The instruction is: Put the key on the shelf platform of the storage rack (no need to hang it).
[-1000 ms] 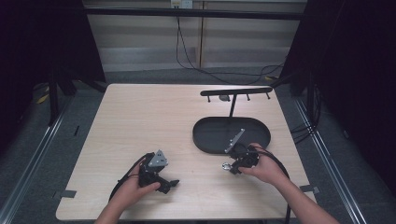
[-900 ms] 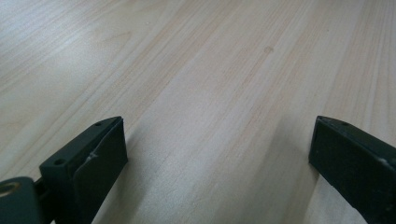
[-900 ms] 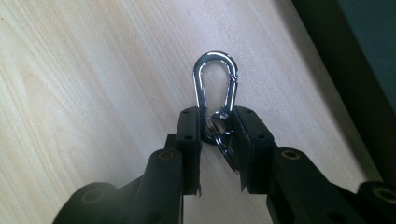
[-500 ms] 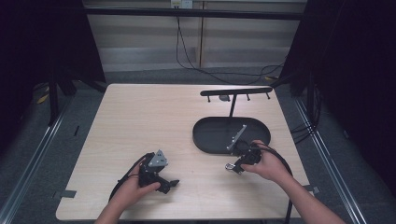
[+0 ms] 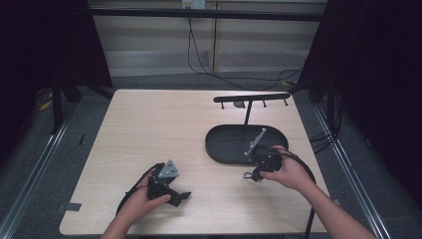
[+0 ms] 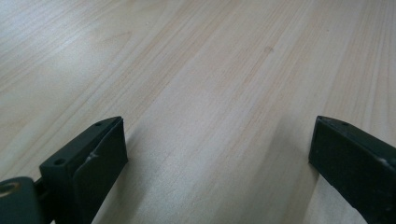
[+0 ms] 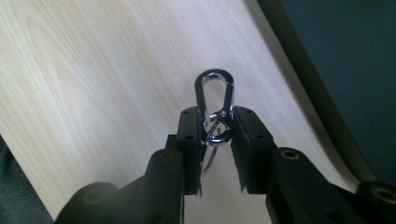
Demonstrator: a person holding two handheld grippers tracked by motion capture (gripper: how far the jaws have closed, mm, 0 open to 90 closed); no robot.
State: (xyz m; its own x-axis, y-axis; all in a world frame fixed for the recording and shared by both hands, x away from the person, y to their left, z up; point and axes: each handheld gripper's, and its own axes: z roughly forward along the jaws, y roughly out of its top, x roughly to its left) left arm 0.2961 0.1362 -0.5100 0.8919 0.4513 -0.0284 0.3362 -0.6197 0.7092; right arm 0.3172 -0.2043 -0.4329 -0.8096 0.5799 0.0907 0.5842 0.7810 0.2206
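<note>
Chrome carabiner pinched in right tongs, long axis in line with the jaws, near-left of the black tray; hook rack lies far. Left tongs spread, idle on desk.

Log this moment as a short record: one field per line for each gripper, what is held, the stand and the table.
right gripper: shut on the carabiner, just off the tray's near edge
carabiner: silver, its loop end sticking out past the jaws, a ring hanging at its lower end
left gripper: open, nothing between the jaws, low over bare table
stand: black post with a hook bar across the top, rising from the tray
tray: black oval
table: pale wood
</note>
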